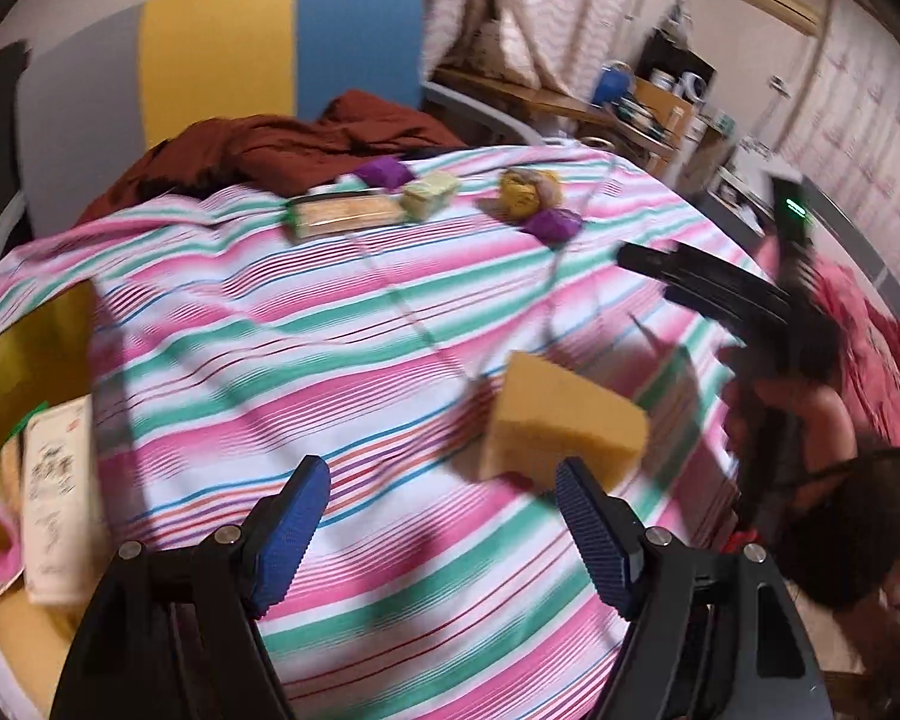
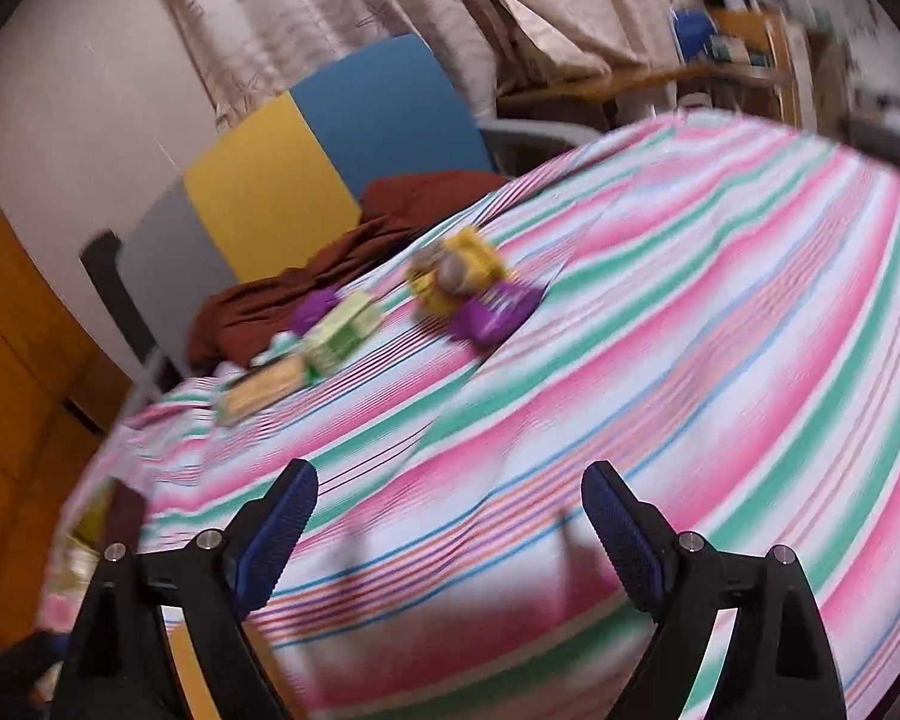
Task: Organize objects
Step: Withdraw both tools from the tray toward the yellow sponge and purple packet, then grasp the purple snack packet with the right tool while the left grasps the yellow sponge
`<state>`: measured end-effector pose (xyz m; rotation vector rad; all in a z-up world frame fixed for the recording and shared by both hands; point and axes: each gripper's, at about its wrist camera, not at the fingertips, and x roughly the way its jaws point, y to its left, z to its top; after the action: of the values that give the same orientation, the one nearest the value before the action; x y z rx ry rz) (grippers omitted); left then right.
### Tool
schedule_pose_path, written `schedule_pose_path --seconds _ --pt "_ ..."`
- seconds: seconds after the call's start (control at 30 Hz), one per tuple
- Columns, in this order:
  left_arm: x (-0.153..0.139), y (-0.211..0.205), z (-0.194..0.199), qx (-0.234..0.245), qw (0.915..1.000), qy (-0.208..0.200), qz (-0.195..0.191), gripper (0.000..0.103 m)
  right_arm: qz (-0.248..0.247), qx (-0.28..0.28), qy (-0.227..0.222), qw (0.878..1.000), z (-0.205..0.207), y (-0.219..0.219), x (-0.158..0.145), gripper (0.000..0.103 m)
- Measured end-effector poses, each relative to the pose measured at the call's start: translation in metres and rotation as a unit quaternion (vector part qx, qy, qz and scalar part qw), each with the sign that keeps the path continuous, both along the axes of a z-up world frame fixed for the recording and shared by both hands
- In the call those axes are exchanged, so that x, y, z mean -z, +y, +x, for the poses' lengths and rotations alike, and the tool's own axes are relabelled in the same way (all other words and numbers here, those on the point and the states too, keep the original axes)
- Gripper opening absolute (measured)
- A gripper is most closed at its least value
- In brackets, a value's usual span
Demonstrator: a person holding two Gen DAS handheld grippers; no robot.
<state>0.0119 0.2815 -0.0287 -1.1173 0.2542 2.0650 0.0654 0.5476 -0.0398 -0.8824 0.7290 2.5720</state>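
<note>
Both claws point(image 1: 441, 495) point(image 2: 450, 498) tilt downward over the striped cloth point(image 1: 330, 360), released, nothing gripped.

A cloth striped in pink, green, white and thin blue point(image 1: 342, 348) covers the surface, with a rumpled rust-brown fabric point(image 1: 282, 150) at the upper left and a panel blocked in grey, yellow and blue point(image 1: 282, 48) behind it. At the top centre lie two purple packets point(image 1: 555, 223), a pale green box point(image 1: 429, 195), a tan flat pack edged in green point(image 1: 345, 215) and a yellow bundle point(image 1: 525, 192). A mustard-yellow sponge block point(image 1: 561, 420) sits lower right; the blue ribbed pads point(image 1: 288, 534) stand on black jaws.
</note>
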Motion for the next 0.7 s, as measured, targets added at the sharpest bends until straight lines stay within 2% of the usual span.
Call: schedule_pose_path --seconds 0.1,0.33,0.47,0.7 --pt "0.002 0.015 0.005 0.022 0.9997 0.006 -0.004 0.08 0.035 -0.015 -0.017 0.999 -0.019 0.015 0.002 0.091" --pt "0.008 0.035 0.006 0.035 0.9989 0.017 -0.026 0.082 0.104 -0.039 -0.049 0.993 -0.076 0.051 0.005 0.091" --pt "0.012 0.043 0.004 0.037 0.9986 0.022 -0.03 0.083 0.11 -0.051 -0.067 0.99 -0.103 0.064 0.015 0.09" --pt "0.016 0.056 0.006 0.068 0.9965 0.037 -0.031 0.084 0.094 -0.088 -0.095 0.987 -0.128 0.069 0.033 0.069"
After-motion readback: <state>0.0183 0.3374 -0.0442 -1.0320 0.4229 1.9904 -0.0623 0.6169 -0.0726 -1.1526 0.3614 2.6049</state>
